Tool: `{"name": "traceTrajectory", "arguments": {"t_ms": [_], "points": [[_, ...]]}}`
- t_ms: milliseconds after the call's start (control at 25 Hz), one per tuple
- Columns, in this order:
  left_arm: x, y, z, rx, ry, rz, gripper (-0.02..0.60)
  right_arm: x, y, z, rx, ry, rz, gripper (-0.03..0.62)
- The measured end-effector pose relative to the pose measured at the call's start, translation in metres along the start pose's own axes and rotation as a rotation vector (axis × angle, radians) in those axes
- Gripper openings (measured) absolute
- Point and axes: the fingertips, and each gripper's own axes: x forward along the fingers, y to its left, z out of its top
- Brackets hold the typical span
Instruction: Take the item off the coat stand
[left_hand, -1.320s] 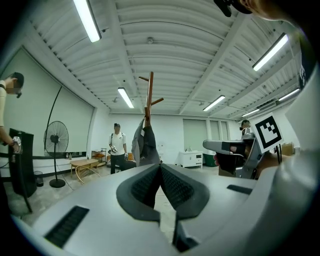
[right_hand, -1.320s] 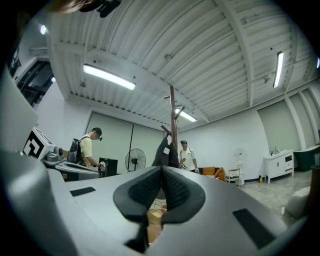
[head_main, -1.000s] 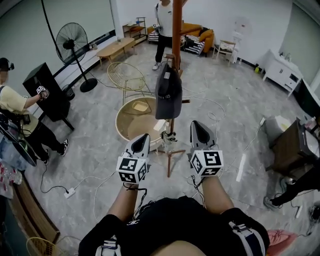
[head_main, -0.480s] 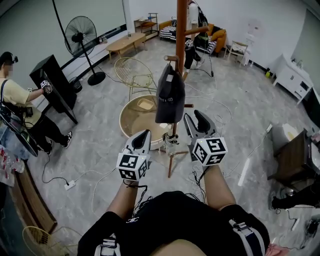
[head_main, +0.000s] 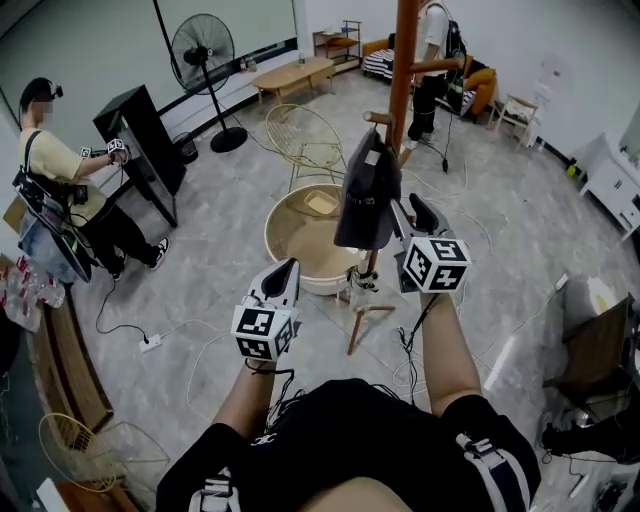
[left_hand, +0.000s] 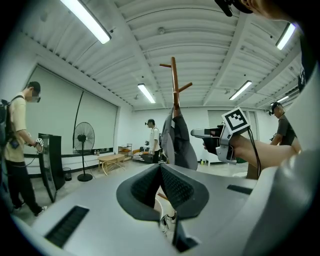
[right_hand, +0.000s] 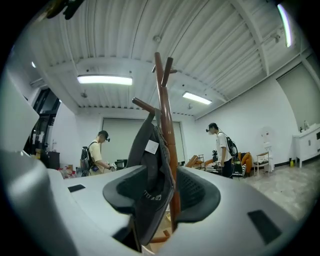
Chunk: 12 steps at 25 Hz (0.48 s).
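Observation:
A dark cap (head_main: 368, 195) hangs on a peg of the brown wooden coat stand (head_main: 403, 70). My right gripper (head_main: 411, 212) is raised just right of the cap, level with its lower part. In the right gripper view its jaws are opening, and the cap (right_hand: 150, 165) and the stand's pole (right_hand: 168, 150) sit between them; the pads do not press on either. My left gripper (head_main: 288, 272) is lower and to the left, apart from the stand, shut on nothing. From the left gripper view the cap (left_hand: 178, 142) hangs ahead, with the right gripper (left_hand: 207, 135) beside it.
A round beige tub (head_main: 290, 235) stands behind the stand's wooden feet (head_main: 362, 318). A wire chair (head_main: 305, 140), a floor fan (head_main: 203, 50) and a black cabinet (head_main: 140, 140) are to the left. A person (head_main: 60, 190) stands at left, another (head_main: 435, 40) at the back. Cables and a power strip (head_main: 150, 343) lie on the floor.
My right gripper has risen and moved forward to the cap, and its jaws have gone from shut to wide apart. The left gripper has stayed low and shut.

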Motion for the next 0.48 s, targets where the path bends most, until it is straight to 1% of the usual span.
{"name": "traceTrajectory", "arguments": {"t_ms": [200,280,320,360,480], "points": [[-0.006,0.015,-0.011,-0.009,0.017,0.064,0.015,0.031,-0.012,-0.01,-0.022,0.071,0.009,0.194],[-0.006,0.017,-0.011,-0.01,0.016,0.075,0.017,0.038,-0.015,-0.013,-0.037,0.104,-0.005,0.13],[-0.007,0.017,-0.01,-0.011,0.014,0.077,0.015,0.04,-0.017,-0.013,-0.042,0.111,-0.019,0.059],[-0.007,0.018,-0.009,-0.012,0.013,0.078,0.017,0.041,-0.017,-0.011,-0.044,0.11,-0.031,0.033],[-0.009,0.021,-0.007,-0.013,0.015,0.085,0.017,0.04,-0.015,-0.004,-0.027,0.079,-0.041,0.028]]}}
